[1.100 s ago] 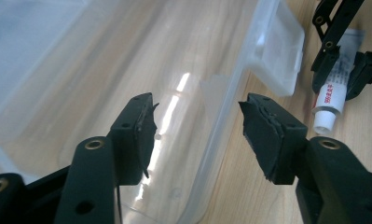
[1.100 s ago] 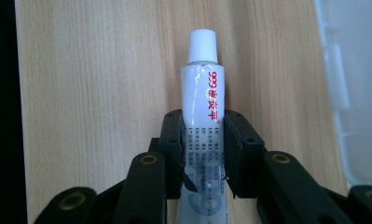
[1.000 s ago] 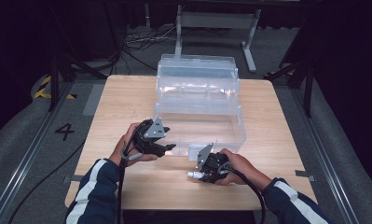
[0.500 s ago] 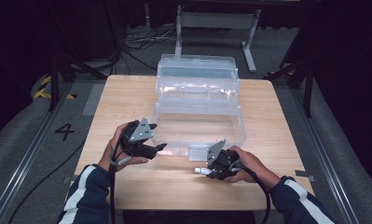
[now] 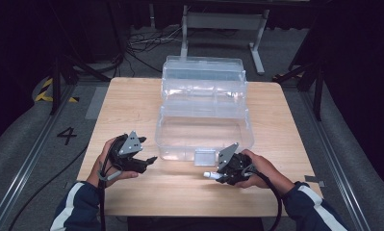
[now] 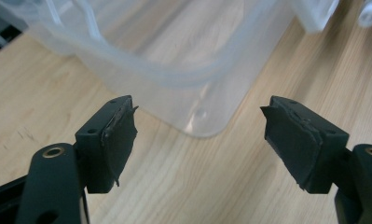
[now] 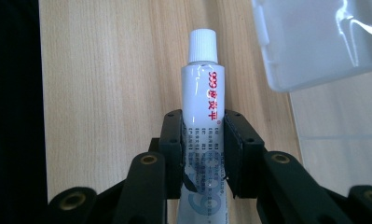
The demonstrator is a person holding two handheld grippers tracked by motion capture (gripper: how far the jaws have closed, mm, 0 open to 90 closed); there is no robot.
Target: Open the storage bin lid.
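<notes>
A: What do I hold?

B: My right gripper (image 5: 217,174) clamps a white ointment tube (image 7: 203,116) low over the table (image 5: 132,106). My left gripper (image 5: 148,161) has just been opening, nothing between. Beyond stands the clear storage box (image 5: 204,130).

A white ointment tube (image 7: 202,107) with a ribbed white screw cap, red lettering and grey print is clamped at mid-body between 2 black jaws. The cap is on. In the high view the tube (image 5: 211,175) lies level just above the wooden tabletop, cap pointing left.
</notes>
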